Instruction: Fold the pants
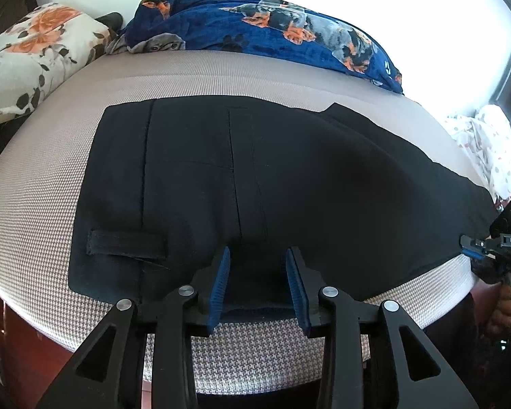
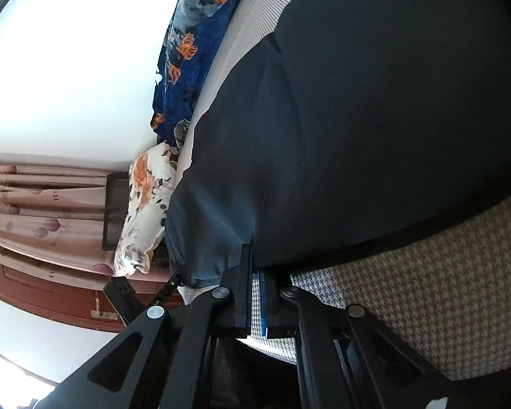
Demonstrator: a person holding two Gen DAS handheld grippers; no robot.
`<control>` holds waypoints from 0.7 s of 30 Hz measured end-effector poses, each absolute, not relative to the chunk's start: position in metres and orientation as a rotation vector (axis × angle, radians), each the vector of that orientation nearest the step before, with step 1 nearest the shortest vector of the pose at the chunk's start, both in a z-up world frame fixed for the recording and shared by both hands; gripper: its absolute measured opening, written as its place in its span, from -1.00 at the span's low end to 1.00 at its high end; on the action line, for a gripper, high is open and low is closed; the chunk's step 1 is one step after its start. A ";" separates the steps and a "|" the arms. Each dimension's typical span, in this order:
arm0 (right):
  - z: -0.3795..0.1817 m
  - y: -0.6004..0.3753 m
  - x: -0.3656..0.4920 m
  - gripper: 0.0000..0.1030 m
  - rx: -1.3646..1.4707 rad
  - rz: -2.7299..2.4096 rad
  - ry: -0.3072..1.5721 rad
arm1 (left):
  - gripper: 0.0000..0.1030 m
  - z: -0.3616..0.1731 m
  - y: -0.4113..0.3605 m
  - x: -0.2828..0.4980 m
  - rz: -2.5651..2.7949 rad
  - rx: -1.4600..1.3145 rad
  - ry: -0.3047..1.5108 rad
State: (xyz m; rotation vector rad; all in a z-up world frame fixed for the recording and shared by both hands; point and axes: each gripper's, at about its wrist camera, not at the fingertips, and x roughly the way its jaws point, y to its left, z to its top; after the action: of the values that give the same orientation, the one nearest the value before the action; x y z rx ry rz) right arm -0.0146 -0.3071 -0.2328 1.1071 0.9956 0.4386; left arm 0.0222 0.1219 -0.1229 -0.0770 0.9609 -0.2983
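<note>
Black pants [image 1: 289, 170] lie spread flat on a houndstooth bed cover [image 1: 34, 204], waistband and belt loop to the left. My left gripper [image 1: 259, 251] sits at the pants' near edge. Its blue pads [image 1: 221, 283] stand apart with the hem lying between them, unpinched. My right gripper [image 1: 468, 247] meets the pants' right-hand edge. In the right wrist view the pants [image 2: 357, 136] fill the frame, and the right gripper [image 2: 255, 262] has its fingers nearly together on the cloth's edge, where a crease runs into the tips.
A floral pillow [image 1: 27, 58] lies at the far left and a blue dog-print blanket [image 1: 272, 30] along the far side. A white dotted cloth [image 1: 487, 150] is at the right. A hand [image 1: 504, 306] holds the right gripper. Pink curtains [image 2: 34, 204] hang beyond the bed.
</note>
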 end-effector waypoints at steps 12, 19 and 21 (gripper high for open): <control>-0.235 -0.307 -0.014 -0.92 1.122 0.456 0.997 | 0.15 -0.089 0.240 0.003 -0.205 -0.432 0.923; -0.236 -0.308 -0.014 -0.93 1.129 0.453 0.995 | 0.15 -0.118 0.264 -0.004 -0.263 -0.639 1.010; -0.236 -0.307 -0.014 -0.93 1.132 0.452 0.996 | 0.15 -0.124 0.260 -0.001 -0.282 -0.674 1.017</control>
State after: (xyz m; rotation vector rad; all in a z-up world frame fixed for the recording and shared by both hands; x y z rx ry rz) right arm -0.0138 -0.3075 -0.2362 1.1324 0.9965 0.4521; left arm -0.0011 0.2599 -0.1236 -0.6740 1.0172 -0.2818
